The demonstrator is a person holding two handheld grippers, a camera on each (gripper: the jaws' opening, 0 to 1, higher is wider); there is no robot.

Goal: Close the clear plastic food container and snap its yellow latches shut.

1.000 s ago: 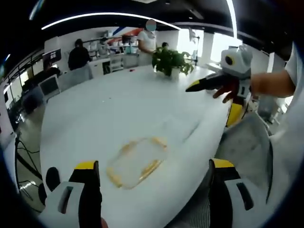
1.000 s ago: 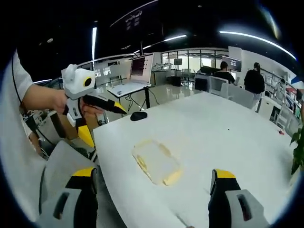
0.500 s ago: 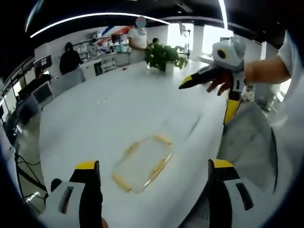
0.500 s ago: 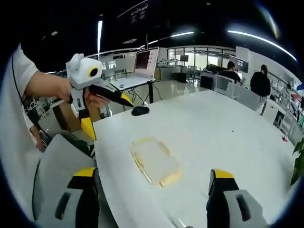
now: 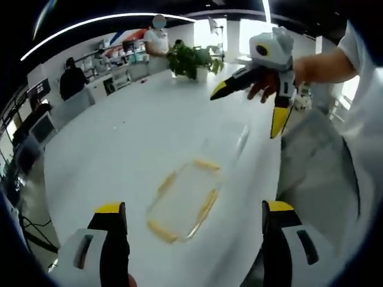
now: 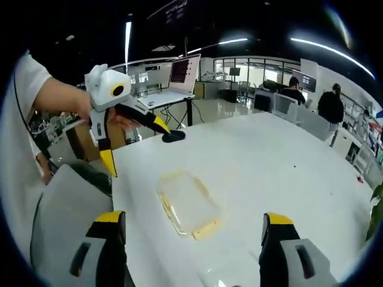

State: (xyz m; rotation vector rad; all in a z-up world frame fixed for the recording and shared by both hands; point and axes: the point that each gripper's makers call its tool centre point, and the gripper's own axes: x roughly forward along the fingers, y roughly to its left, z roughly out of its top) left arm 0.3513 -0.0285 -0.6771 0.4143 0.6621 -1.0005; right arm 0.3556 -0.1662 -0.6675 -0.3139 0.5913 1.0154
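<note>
Clear container (image 5: 182, 200) with yellow latches (image 5: 208, 203) lies flat on the white table (image 5: 119, 137), near its edge. Likely light, slippery, thin plastic; press at latches. Left gripper (image 5: 194, 248) and right gripper (image 6: 188, 251) hover with jaws spread, holding nothing.

No text, label, brand, number or sign can be read anywhere in either view. A laptop screen (image 6: 182, 70) at the back of the right gripper view glows with content too small and blurred to make out, and coloured shapes on the far wall (image 5: 133, 36) in the left gripper view are likewise illegible.
</note>
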